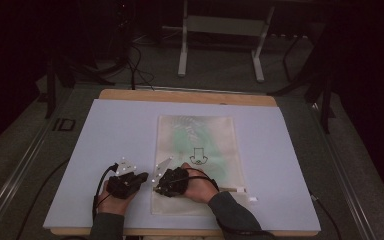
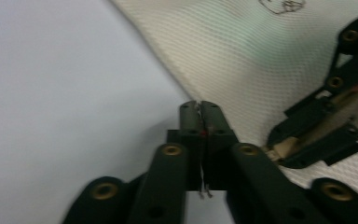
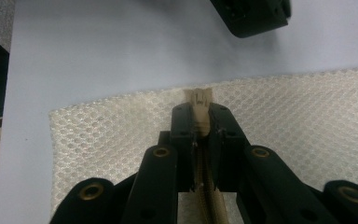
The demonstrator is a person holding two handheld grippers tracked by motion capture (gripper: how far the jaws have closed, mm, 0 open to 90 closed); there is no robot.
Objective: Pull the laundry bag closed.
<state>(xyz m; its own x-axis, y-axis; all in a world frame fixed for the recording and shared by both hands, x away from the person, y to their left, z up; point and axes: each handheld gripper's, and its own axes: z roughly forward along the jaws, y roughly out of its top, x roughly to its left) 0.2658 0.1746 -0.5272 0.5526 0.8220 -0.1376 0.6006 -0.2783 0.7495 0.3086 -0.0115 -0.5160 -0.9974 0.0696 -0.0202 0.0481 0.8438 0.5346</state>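
A cream mesh zipper pouch with honeycomb weave lies flat on my pale lilac mat, near its front edge. My right gripper is clenched on the beige zipper pull at the pouch's left end. My left gripper is pressed closed on nothing, over bare mat just beside the pouch. The small black drawing printed on the mesh is too blurred to read.
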